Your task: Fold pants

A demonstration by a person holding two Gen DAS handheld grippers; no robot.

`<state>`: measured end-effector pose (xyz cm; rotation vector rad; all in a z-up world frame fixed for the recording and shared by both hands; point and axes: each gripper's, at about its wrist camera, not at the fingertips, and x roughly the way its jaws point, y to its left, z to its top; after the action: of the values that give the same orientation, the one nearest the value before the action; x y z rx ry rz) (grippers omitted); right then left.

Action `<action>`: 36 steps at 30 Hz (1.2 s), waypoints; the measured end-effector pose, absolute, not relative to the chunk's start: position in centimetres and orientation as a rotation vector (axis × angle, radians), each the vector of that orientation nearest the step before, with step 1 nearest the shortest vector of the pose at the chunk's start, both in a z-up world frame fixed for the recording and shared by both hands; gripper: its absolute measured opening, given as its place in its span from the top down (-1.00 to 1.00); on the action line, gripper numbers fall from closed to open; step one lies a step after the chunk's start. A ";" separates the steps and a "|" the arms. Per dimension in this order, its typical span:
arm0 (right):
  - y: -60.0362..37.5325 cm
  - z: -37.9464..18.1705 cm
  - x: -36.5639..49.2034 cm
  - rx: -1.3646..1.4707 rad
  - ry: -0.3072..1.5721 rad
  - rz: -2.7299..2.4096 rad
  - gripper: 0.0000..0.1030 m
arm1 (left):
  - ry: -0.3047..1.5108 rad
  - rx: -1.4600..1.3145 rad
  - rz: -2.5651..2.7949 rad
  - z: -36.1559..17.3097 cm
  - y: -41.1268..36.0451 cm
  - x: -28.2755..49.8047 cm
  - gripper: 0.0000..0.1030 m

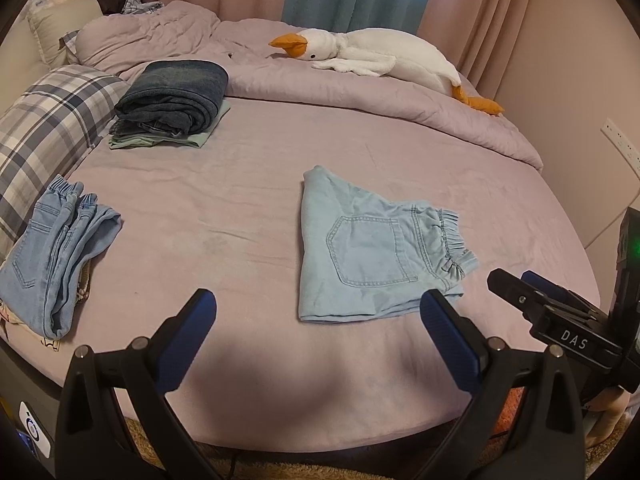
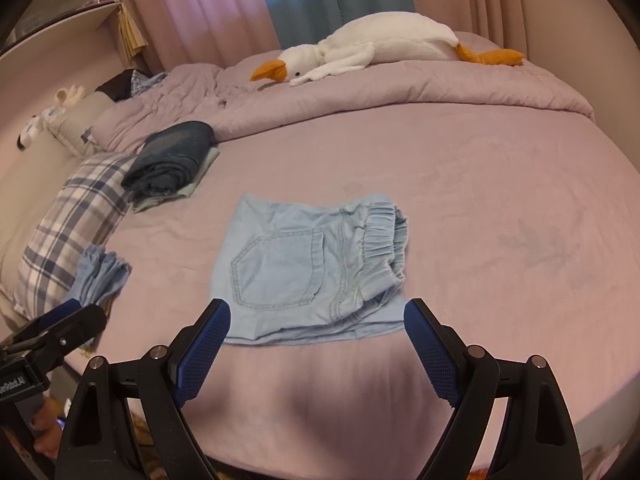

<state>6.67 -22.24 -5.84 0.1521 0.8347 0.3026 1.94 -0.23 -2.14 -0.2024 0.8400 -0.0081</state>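
The folded light-blue denim shorts (image 2: 304, 268) were seen directly ahead of the right hand-held gripper (image 2: 316, 320), waistband rightward; both it and the left hand-held gripper (image 1: 318, 308) stood apart, empty.

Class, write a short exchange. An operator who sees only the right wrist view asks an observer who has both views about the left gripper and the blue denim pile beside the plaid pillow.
Operator: My right wrist view shows the left gripper only side-on. Is it open?
Observer: Yes. Its jaws stand wide open above the mauve bedsheet, with nothing between them.
Operator: Of the pile of light-blue denim jeans by the blue-and-white plaid pillow I see just one end. How does it lie?
Observer: Its gathered elastic waistbands lie at the far end, right beside the pillow, and a back pocket faces up.
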 end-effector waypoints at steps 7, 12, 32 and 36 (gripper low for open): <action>-22.3 -5.8 6.7 0.156 0.841 0.298 -0.71 | 0.843 -0.205 -0.003 -2.3 -0.1 1.9 -0.99; -22.4 -5.8 6.6 0.154 0.843 0.301 -0.71 | 0.843 -0.207 -0.003 -2.3 -0.1 1.9 -0.99; -22.5 -5.8 6.6 0.152 0.845 0.298 -0.71 | 0.829 -0.207 -0.010 -1.7 -0.5 1.5 -0.98; -22.6 -5.9 6.5 0.153 0.846 0.295 -0.71 | 0.830 -0.205 -0.012 -1.6 -0.7 1.4 -0.99</action>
<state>6.49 -22.56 -5.89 0.1527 0.8456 0.2954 1.40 -0.65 -1.62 -0.2049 0.8299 -0.0124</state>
